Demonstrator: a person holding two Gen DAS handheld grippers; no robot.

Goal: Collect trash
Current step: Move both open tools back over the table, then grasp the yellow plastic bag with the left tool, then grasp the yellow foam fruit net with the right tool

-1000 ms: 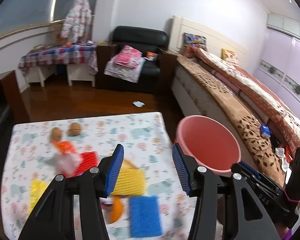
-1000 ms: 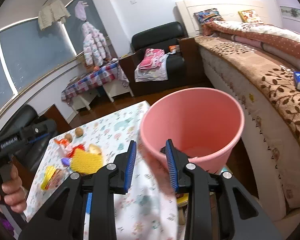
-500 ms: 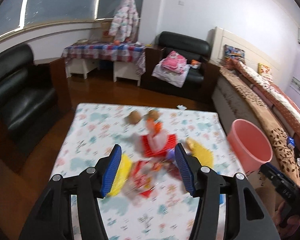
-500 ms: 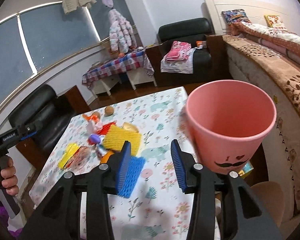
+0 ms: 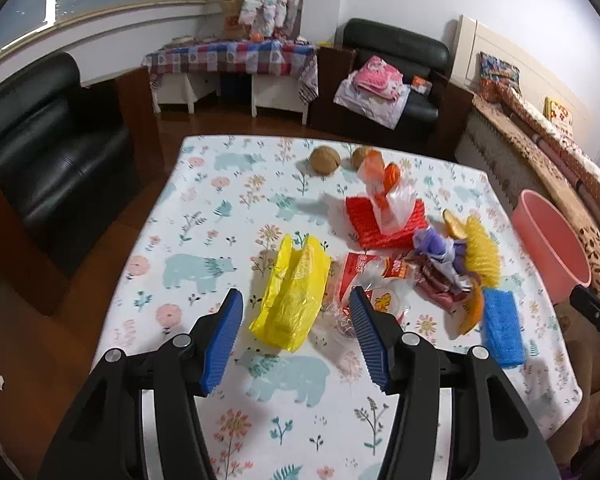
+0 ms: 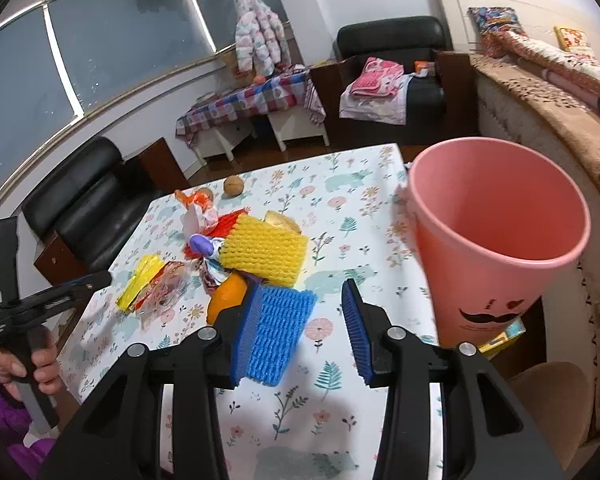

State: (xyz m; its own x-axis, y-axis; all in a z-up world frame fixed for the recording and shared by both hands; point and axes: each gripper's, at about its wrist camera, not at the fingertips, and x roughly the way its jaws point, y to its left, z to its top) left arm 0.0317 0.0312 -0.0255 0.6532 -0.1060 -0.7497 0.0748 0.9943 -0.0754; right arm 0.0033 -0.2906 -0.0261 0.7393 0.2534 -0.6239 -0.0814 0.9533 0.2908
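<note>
Trash lies on the patterned table (image 5: 204, 216): a yellow plastic bag (image 5: 294, 294), clear red-printed wrappers (image 5: 374, 276), red foam net (image 5: 384, 220), yellow foam net (image 6: 266, 250), blue foam net (image 6: 278, 328), orange peel (image 6: 226, 296), purple wrapper (image 5: 436, 242). A pink bin (image 6: 496, 236) stands at the table's right edge, also in the left wrist view (image 5: 552, 244). My left gripper (image 5: 296, 334) is open above the yellow bag. My right gripper (image 6: 300, 328) is open above the blue net, left of the bin.
Two brown round fruits (image 5: 325, 160) sit at the table's far end. A black sofa (image 5: 48, 140) stands to the left, a black armchair (image 5: 392, 76) with clothes beyond, a bed (image 6: 560, 92) on the right. A beige stool (image 6: 556, 404) is below the bin.
Both grippers swung left from the bin toward the trash pile. The left gripper dropped closer to the yellow bag. The right gripper came over the blue net.
</note>
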